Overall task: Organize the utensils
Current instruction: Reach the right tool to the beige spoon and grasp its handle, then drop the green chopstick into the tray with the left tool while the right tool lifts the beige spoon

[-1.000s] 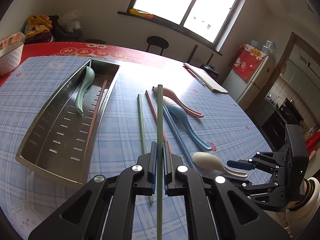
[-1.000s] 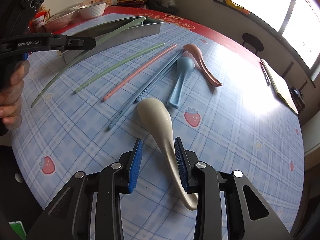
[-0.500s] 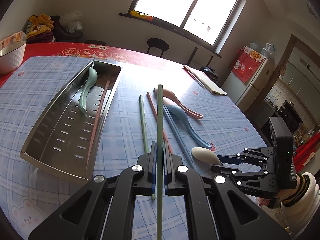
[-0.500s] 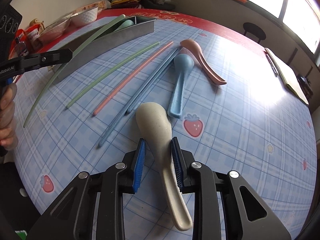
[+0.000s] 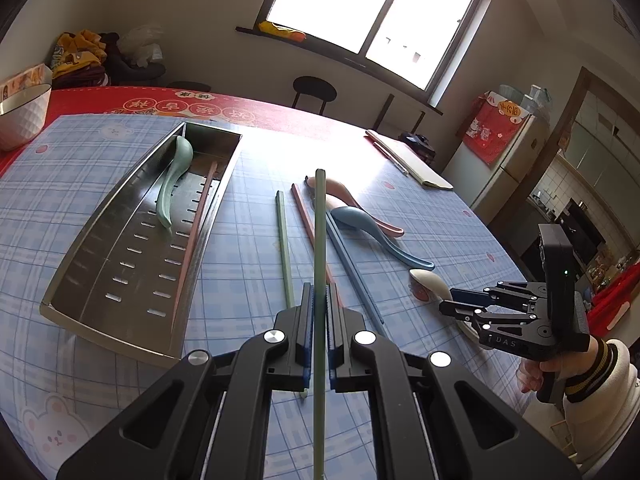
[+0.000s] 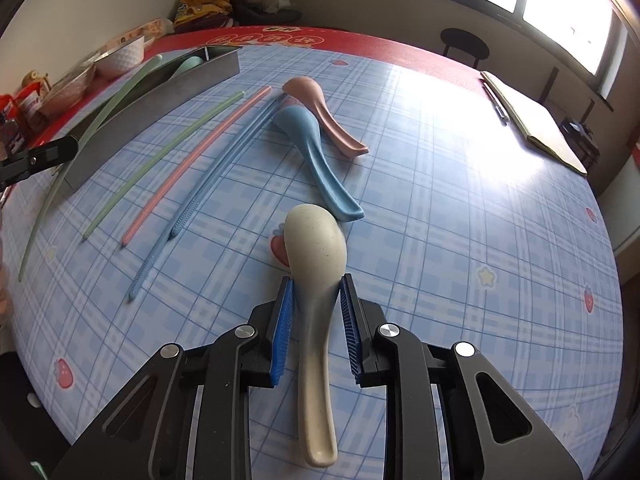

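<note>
the left gripper is clamped on a long pale green plastic chopstick, which runs straight out between its blue pads and ends over the middle of the table. the right gripper straddles a cream speckled plastic soup spoon; its jaws are closing, the ribbed blue pads sit right against the spoon where bowl narrows into handle, and whether they press on it yet cannot be told. the spoon lies bowl-down on the blue plaid tablecloth, its curved handle running back under the gripper, its bowl partly covering a printed strawberry.

beyond it lie a dusty blue plastic spoon and a pink plastic spoon, side by side and touching near their bowls. to their left, fanned out on the cloth, are a pair of blue chopsticks, a single pink chopstick and a second pale green chopstick.

the long perforated stainless steel tray sits at the left of the table. inside it a mint green spoon rests toward the far end, with another pink chopstick lying lengthwise beside it along the right wall. a white bowl stands on the red border of the table, well apart from the tray.
</note>
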Motion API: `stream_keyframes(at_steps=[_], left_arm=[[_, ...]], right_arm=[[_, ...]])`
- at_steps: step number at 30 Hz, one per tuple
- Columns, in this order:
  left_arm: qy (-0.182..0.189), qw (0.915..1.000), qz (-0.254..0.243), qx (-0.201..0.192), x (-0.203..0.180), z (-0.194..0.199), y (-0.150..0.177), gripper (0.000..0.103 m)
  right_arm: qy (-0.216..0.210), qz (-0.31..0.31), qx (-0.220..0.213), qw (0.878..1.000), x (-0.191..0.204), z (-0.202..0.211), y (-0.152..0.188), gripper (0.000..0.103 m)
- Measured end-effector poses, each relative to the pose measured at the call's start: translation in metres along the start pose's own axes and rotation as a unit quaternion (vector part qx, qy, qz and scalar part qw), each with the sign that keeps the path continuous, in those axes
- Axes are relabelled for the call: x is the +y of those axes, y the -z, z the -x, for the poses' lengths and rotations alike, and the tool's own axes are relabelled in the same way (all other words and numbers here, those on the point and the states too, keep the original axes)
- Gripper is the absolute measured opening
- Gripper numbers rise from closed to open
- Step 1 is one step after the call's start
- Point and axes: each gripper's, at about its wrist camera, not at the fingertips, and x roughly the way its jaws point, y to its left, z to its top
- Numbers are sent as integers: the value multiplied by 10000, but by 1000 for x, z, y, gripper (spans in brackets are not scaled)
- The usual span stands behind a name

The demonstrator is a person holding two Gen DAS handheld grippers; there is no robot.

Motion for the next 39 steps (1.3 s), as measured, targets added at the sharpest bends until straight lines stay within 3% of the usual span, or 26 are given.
stream_keyframes(at_steps=[11, 18, 33, 39], left_arm=[[-17, 10000, -67, 31, -7, -3, 2, 6], [-60, 10000, -40, 18, -6, -2, 0, 6], [-23, 9999, -53, 123, -5, -9, 0, 6], [32, 9999, -26, 158, -4, -10, 0, 6]], right_arm=[[-1231, -1120, -302, 9856, -25, -10, -8, 18], [-1254, -1468, -246, 9809, -42, -17, -6, 10], [-645, -820, 49, 9945, -17, -5, 8, 7], [-779, -1264, -84, 9889, -23, -3, 9, 7]])
